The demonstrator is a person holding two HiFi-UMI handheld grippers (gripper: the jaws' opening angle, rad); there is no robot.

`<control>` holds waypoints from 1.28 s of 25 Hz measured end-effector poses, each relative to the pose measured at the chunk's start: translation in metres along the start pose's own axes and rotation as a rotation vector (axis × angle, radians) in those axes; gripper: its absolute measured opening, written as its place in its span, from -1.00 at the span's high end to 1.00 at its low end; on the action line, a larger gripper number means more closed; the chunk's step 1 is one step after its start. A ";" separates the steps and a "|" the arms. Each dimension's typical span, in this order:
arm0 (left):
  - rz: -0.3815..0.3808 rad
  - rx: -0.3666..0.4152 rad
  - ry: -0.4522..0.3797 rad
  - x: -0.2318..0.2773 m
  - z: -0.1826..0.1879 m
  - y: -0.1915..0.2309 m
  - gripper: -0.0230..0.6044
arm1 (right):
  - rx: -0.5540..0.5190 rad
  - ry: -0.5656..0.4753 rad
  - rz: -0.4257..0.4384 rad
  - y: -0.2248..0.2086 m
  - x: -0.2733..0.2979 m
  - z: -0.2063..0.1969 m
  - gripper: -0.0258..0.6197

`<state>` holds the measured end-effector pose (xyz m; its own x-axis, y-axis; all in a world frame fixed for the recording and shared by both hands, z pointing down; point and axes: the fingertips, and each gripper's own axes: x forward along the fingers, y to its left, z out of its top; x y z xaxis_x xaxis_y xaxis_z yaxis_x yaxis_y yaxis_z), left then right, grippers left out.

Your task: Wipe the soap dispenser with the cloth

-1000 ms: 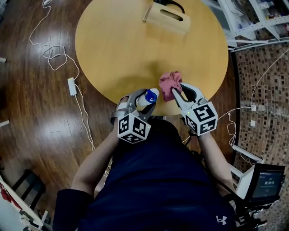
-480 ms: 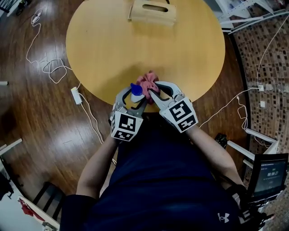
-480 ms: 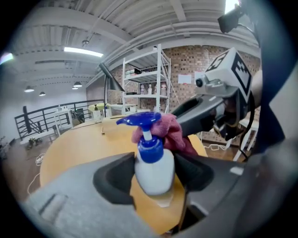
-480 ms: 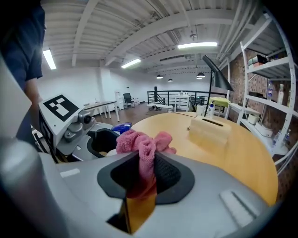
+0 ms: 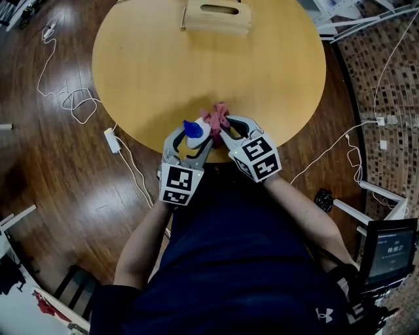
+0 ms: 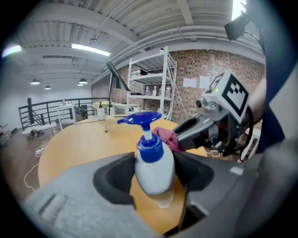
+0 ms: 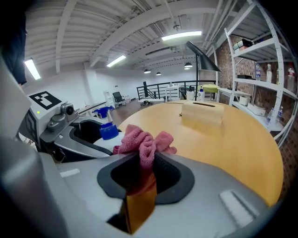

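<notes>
Head view: left gripper and right gripper are held side by side at the near edge of the round wooden table, directly in front of the person's dark-shirted torso. The left gripper holds the soap dispenser, a white bottle with a blue pump head, above the table edge. The right gripper holds the pink cloth, which is bunched and lies against the right side of the soap dispenser. A wooden box with a slot handle stands at the far edge of the table. A white cable and a power strip lie on the dark wood floor to the left.

Left gripper view: both jaw pads press against the sides of the white bottle body, so the jaws are closed on the soap dispenser. The bottle stands roughly upright between the pads, with the pump head pointing left. The cloth sits just behind the bottle neck, on its right side; whether it touches there is not clear. The tip of the right gripper reaches in from the right, its marker cube above.

Right gripper view: the jaws are clamped on the cloth. A fold of it is pinched between the pads and the rest bunches above them. The left gripper and the blue collar of the soap dispenser are just left of the cloth. The wooden box stands farther back on the table.
</notes>
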<state>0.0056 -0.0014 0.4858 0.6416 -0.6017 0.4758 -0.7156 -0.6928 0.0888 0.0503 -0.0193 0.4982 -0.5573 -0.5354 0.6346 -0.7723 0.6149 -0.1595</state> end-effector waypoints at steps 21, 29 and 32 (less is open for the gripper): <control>0.051 -0.404 -0.044 -0.024 -0.016 0.043 0.08 | -0.098 0.193 -0.041 -0.003 0.045 -0.060 0.65; 0.060 -0.667 -0.036 -0.037 -0.048 0.061 0.08 | -0.122 0.174 -0.010 0.000 0.045 -0.046 0.64; 0.050 -0.797 -0.051 -0.038 -0.066 0.060 0.08 | -0.176 0.013 0.121 0.052 0.031 0.010 0.64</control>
<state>-0.0797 0.0062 0.5310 0.6015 -0.6554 0.4568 -0.7134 -0.1832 0.6764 -0.0103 -0.0095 0.5018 -0.6377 -0.4446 0.6290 -0.6341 0.7666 -0.1011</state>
